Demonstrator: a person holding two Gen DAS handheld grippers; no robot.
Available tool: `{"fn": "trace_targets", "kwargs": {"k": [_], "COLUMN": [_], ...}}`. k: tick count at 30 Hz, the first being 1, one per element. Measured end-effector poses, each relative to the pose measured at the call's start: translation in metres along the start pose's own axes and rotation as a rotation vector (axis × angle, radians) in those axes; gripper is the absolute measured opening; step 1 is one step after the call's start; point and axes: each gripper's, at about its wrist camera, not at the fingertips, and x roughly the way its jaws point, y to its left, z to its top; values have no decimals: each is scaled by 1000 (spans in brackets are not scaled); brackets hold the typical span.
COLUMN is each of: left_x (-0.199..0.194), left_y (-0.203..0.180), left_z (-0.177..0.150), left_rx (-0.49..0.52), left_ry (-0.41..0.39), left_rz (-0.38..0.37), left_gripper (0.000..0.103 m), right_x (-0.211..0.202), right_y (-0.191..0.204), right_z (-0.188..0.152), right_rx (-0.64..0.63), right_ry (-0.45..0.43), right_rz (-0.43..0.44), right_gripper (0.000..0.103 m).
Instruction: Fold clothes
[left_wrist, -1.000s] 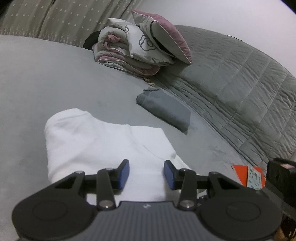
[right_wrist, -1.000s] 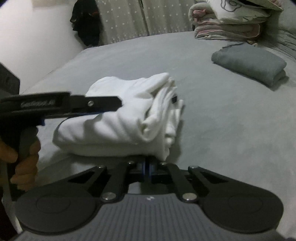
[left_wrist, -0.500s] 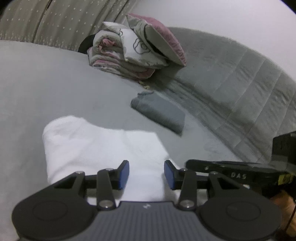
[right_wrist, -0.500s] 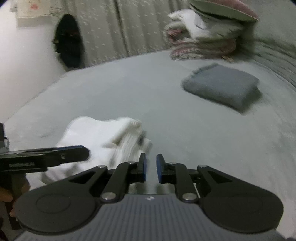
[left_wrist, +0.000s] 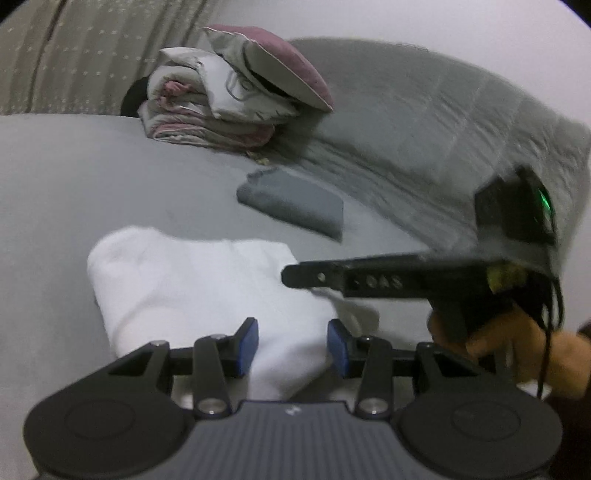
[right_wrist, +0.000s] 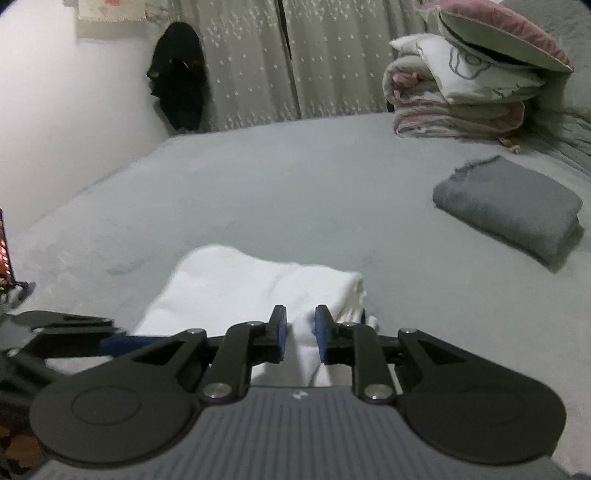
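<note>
Bed (right_wrist: 295, 192) with a grey cover fills both views and carries everything here. Against its far side sits a stack of folded quilts (right_wrist: 458, 107) with a pink-edged cushion (right_wrist: 498, 33) on top, and a dark garment (right_wrist: 181, 74) hangs by the curtain (right_wrist: 332, 55). A folded grey garment (right_wrist: 509, 206) lies well apart from the work, towards the quilted headboard (left_wrist: 424, 140).

Nearest the cameras lies the white garment (left_wrist: 199, 280), already folded into a thick, soft bundle on the bed cover. It looks light and limp, likely to sag or fall open if lifted by one corner; I would judge the layered edges at its near end the best place to grip, both sides at once, so the folds stay together.

The left tongs (left_wrist: 291, 347) stand partly spread just over the near end of the bundle, pads clear of the cloth, grasping nothing. The right tongs (right_wrist: 299, 334) are opening, a ridge of white cloth showing between the jaws but no longer pinched. In the left view the right tongs reach in sideways above the bundle's right edge, so the two tools are close and could knock together. Nothing else crowds the bundle.
</note>
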Motion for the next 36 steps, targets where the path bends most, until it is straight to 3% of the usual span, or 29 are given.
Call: {"fn": "trace_targets", "kwargs": {"k": [8,14,20,23,26,29,31,34,36], "left_x": [-7,-27,-23,-22,-25,-30,-30,-30,-31], "left_y": [-5,-6,-6,-8,-10,-10,-8,-8,-6], "left_z": [-6,-1,-10,-9,-3,3,8,14,18], "left_rx": [9,-4,6,10,0,-21,-44,-65,-84], "left_ry": [-3,-31,38,60,66,72,83,85,92], "left_rz": [-5,-28,-36,-41,-42,-31,-17,31,73], "left_gripper": [42,42,42,42,44,51,55,65,79], "right_x": [1,-15,-21,-10,-10,-17,-20,-22,-21], "right_y": [-1,-2,-2,-5,-13,-17,-20,-27,-31], "right_z": [-8,-1,0,-3,0,3,5,7,8], "right_rx": [19,47,38,38,98,130,149,194,220], "right_ry": [26,-13,-8,39,41,26,21,23,32], "right_rz": [-11,7,17,-11,9,17,13,22,25], "right_gripper": [21,31,32,40,41,46,58,64,68]}}
